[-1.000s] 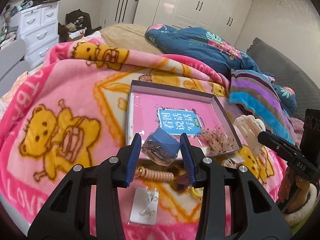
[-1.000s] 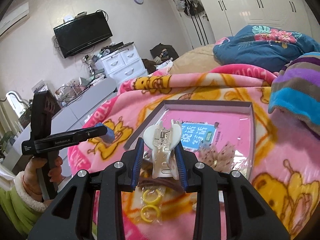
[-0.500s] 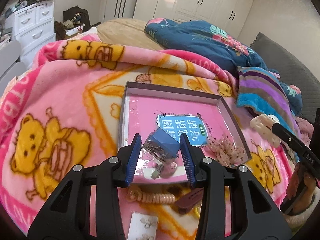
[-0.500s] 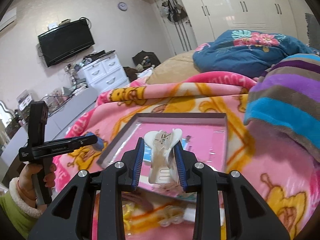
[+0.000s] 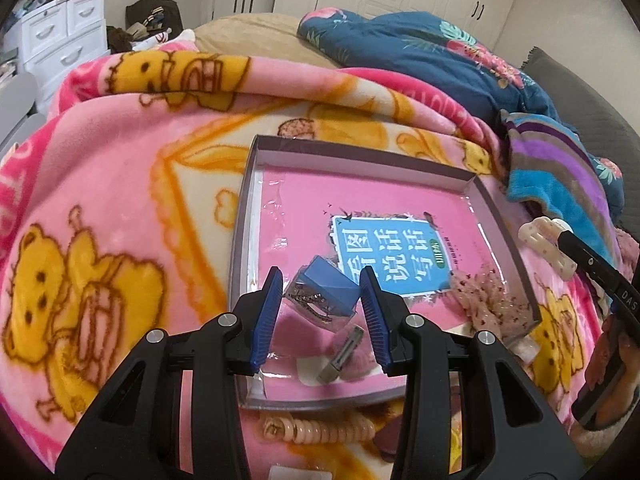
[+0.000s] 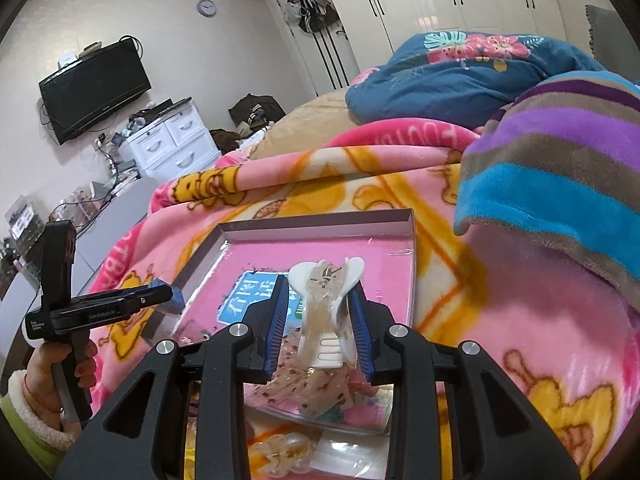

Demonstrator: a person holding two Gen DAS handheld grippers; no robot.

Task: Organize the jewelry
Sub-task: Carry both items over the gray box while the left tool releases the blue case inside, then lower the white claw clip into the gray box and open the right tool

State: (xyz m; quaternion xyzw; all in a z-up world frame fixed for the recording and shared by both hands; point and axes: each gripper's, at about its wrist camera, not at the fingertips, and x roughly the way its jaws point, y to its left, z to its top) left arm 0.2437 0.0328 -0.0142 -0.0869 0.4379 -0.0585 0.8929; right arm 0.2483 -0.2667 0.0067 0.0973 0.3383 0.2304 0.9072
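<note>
Left gripper [image 5: 320, 304] clamps a blue packet [image 5: 326, 294]; right gripper [image 6: 320, 320] clamps a white clip [image 6: 325, 312]. Both hang over the tray [image 5: 256, 168]. Loose pieces remain beyond its near edge.

Behind your work you have a wall-mounted television [image 6: 94, 88], a white drawer chest [image 6: 172, 142], a round clock [image 6: 207, 7] and white wardrobes [image 6: 480, 0].

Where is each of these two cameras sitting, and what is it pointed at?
Left wrist: rides the left gripper, looking down at the tray; its fingers hold a blue packet; the right gripper shows at the right edge.
Right wrist: rides the right gripper, clamping a white hair claw; the person's left hand shows.
Shared: tray, pink blanket.
</note>
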